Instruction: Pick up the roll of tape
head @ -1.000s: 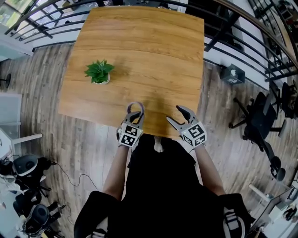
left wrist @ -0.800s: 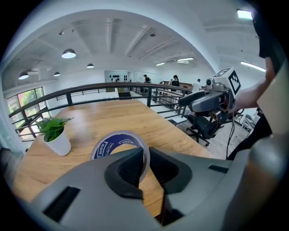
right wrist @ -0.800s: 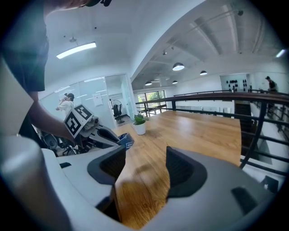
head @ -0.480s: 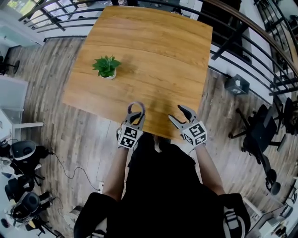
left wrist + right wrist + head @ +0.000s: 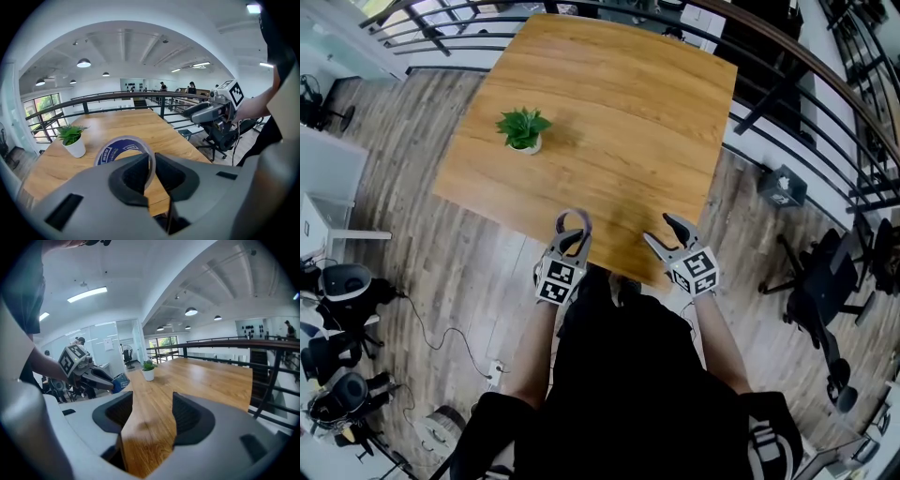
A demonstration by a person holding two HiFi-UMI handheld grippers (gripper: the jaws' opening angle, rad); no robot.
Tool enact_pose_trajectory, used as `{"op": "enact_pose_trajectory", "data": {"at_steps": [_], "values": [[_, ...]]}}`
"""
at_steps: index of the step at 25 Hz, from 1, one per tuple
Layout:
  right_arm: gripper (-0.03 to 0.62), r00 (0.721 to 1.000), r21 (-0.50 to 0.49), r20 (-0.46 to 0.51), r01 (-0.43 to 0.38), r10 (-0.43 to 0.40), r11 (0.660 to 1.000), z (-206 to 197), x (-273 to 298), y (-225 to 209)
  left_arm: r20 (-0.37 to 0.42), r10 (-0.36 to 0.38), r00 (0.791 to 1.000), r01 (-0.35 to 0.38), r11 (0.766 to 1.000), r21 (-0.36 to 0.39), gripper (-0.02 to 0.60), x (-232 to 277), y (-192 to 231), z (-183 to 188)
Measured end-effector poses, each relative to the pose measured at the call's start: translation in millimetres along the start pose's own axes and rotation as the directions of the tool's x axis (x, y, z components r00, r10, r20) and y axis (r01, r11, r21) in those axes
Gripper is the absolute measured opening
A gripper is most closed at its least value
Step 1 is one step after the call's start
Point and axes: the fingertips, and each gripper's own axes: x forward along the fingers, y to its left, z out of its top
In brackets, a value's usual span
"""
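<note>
Roll of tape (image 5: pixel 111 151): upright in the left hand-held gripper (image 5: pixel 573 231), over the near edge of the desk (image 5: pixel 609 103).
Left hand-held gripper: clamped on the roll's thin wall, with one pad inside the ring and one outside.
Right hand-held gripper (image 5: pixel 659 231): jaws apart and empty, just beside the left one.
Potted plant (image 5: pixel 523 131): well apart from the roll.

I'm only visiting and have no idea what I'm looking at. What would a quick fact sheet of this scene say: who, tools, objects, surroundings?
Who: a person in black at the near edge of a wooden table
Left gripper: shut on the rim of the roll of tape, which stands on edge
Right gripper: open, nothing between its jaws
Other object: potted plant in a white pot, far left on the table
Surroundings: black railing, office chair at the right
</note>
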Motion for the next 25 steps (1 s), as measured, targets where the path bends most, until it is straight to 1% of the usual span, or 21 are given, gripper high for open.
{"op": "enact_pose_trajectory", "data": {"at_steps": [6,11,15,17,21,25], "values": [[0.264,1.000,0.011,-0.004,-0.022,0.022,1.000,-13,-11,0,0.017,0.027,0.999,-0.026,1.000,-0.017,0.058,-9,-14,1],[0.264,0.999,0.004,0.002,-0.035,0.035,0.999,-16,-18,-4,0.028,0.049,0.998,-0.048,0.998,-0.028,0.058,-17,-24,2],[0.264,0.999,0.010,0.008,-0.044,0.044,0.999,-21,-22,-5,0.070,0.070,0.995,-0.065,0.995,-0.076,0.058,-26,-27,8],[0.264,0.999,0.012,0.006,-0.052,0.052,0.999,-26,-23,-3,0.081,0.084,0.993,-0.077,0.993,-0.087,0.058,-32,-29,9],[0.264,0.998,0.016,0.001,-0.068,0.068,0.998,-32,-27,4,0.087,0.107,0.991,-0.098,0.991,-0.096,0.058,-45,-32,8],[0.264,0.997,0.012,0.003,-0.084,0.083,0.996,-34,-32,8,0.070,0.125,0.990,-0.117,0.988,-0.102,0.058,-52,-35,2]]}}
